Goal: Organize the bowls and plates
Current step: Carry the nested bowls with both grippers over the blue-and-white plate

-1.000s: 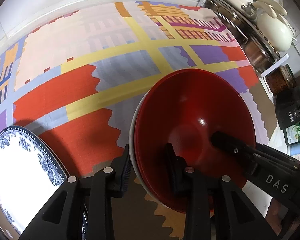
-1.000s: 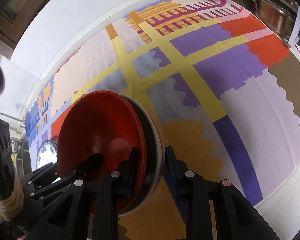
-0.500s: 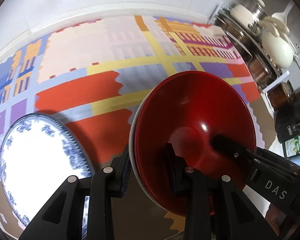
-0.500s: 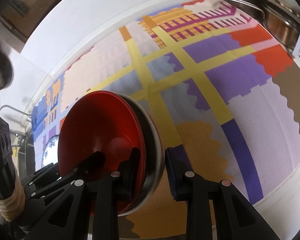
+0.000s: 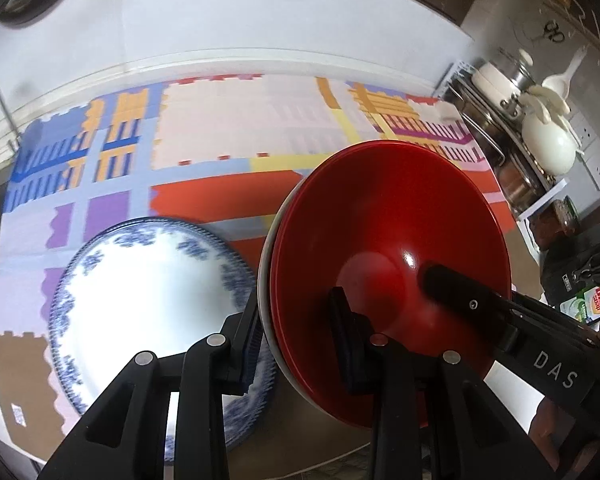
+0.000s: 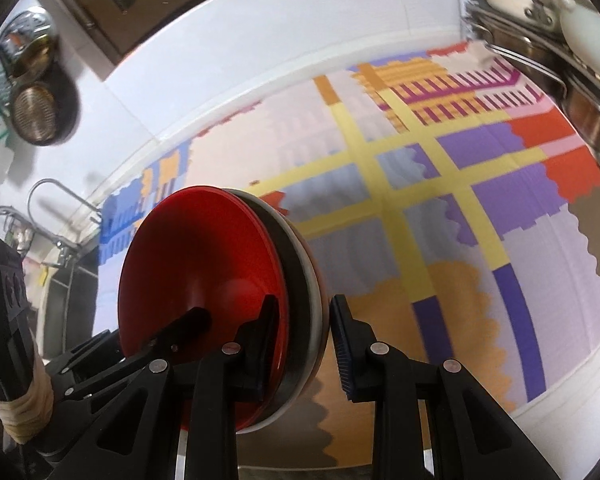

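While carried off the counter as one nested stack, hangs pinched at two opposite edges of the rim. On top: glossy red plastic bowl (image 5: 380, 240); beneath and around it: white-rimmed grey bowl (image 6: 302, 280), perhaps with another under that, too hidden to tell.

Left gripper (image 5: 298, 344): clamped on the near-left rim, one finger inside the red hollow, the other against the outer wall. Right gripper (image 6: 304, 344): closed on the opposite rim in the same way, inner finger lying on the red surface, ribbed outer pad at the white edge. Probably held so because a two-sided pinch keeps the nested walls pressed together and stops the stack from swinging or sliding apart.

Below and to the left, lying flat on the colourful patchwork-printed tablecloth (image 6: 460, 240): round blue-and-white patterned china plate (image 5: 148, 300), apart from the bowls and untouched. Likely left there to be sorted apart from the bowls. At the right end of the counter: rack of steel pots (image 5: 500, 140), well clear.

Round, so without a true long axis; only the line from mouth to foot. Faces mouth upward and back toward the holder, seemingly tipped off level, though hard to judge through such a bent lens. Foot pointing down at the cloth.
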A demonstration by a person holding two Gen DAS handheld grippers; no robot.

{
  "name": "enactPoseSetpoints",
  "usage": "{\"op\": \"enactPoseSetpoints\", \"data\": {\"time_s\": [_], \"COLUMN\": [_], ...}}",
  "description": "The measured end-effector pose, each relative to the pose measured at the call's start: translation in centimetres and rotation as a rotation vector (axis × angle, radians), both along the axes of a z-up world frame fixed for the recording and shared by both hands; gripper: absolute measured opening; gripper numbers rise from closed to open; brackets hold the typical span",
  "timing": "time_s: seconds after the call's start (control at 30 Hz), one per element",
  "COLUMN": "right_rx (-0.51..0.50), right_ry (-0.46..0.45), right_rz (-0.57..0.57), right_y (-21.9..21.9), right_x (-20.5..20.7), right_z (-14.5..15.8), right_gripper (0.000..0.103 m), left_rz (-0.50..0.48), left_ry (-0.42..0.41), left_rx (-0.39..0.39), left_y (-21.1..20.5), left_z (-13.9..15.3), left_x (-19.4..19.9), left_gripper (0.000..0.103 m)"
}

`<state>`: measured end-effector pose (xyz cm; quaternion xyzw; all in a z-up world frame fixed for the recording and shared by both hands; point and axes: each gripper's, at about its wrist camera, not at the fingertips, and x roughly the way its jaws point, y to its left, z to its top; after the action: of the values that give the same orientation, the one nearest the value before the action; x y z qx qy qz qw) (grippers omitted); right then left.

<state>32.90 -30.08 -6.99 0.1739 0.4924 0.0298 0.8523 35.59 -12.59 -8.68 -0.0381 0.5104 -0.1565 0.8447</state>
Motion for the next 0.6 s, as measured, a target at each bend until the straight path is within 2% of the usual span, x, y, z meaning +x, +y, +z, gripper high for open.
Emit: {"op": "enactPoseSetpoints", "data": {"time_s": [0.6], "right_rx": [-0.002], "right_ry": [-0.011], "right_rz": [0.134], "right_y": [10.7], "right_x": [-0.5], "right_z": [1.0], "right_gripper": [0.028], "left_rz": [0.129], "left_ry": [-0.008], "left_rx": [-0.004], "left_y": [10.9], "left_z": [0.5], "left_x": [-2.3], "left_gripper": [0.031]}}
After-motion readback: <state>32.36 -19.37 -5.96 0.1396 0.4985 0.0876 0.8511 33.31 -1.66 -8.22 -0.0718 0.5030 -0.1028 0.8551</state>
